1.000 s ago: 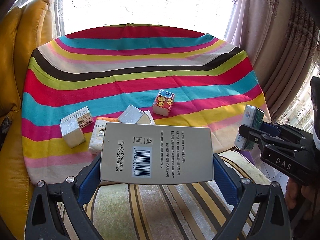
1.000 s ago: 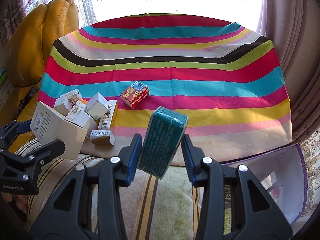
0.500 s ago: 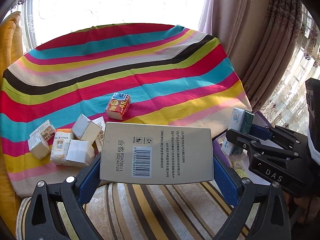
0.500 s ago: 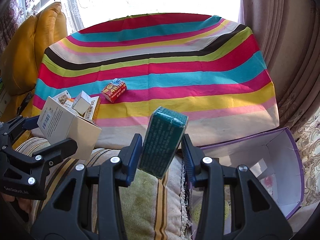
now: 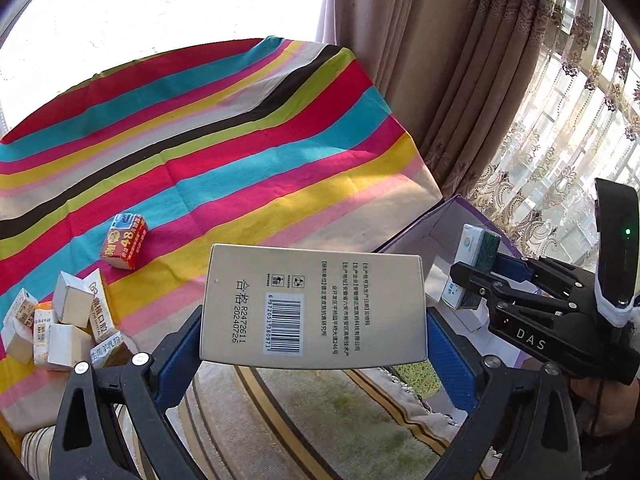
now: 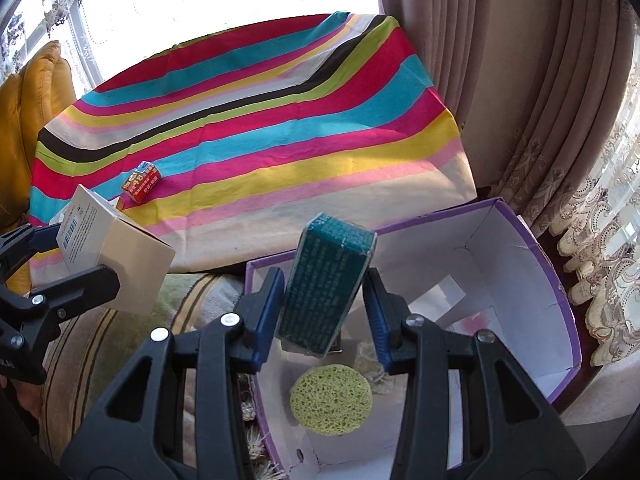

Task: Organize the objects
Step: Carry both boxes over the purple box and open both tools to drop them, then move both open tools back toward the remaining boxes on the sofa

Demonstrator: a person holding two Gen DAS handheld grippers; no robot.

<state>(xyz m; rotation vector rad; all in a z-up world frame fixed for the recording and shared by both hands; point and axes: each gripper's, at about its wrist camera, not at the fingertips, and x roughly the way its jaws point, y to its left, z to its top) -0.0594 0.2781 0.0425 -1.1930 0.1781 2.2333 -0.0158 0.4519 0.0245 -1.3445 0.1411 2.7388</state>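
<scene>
My left gripper (image 5: 312, 344) is shut on a large beige carton (image 5: 312, 304) with a barcode, held above the striped sofa seat; it also shows in the right wrist view (image 6: 116, 256). My right gripper (image 6: 320, 312) is shut on a teal box (image 6: 326, 284), held over the open purple-edged box (image 6: 520, 280). In the left wrist view the teal box (image 5: 476, 268) hangs over that purple box (image 5: 440, 216). A red box marked 48 (image 5: 124, 242) and a pile of small white boxes (image 5: 68, 328) lie on the striped cloth.
A green round sponge (image 6: 331, 398) and some small items lie inside the purple box. The striped cloth (image 6: 260, 120) covers the table. Curtains (image 6: 500, 80) hang at right. A yellow cushion (image 6: 32, 100) is at far left.
Both grippers have swung right with their boxes. The purple box has come fully into view and the teal box now hangs over it. The pile of small boxes has slid left in view.
</scene>
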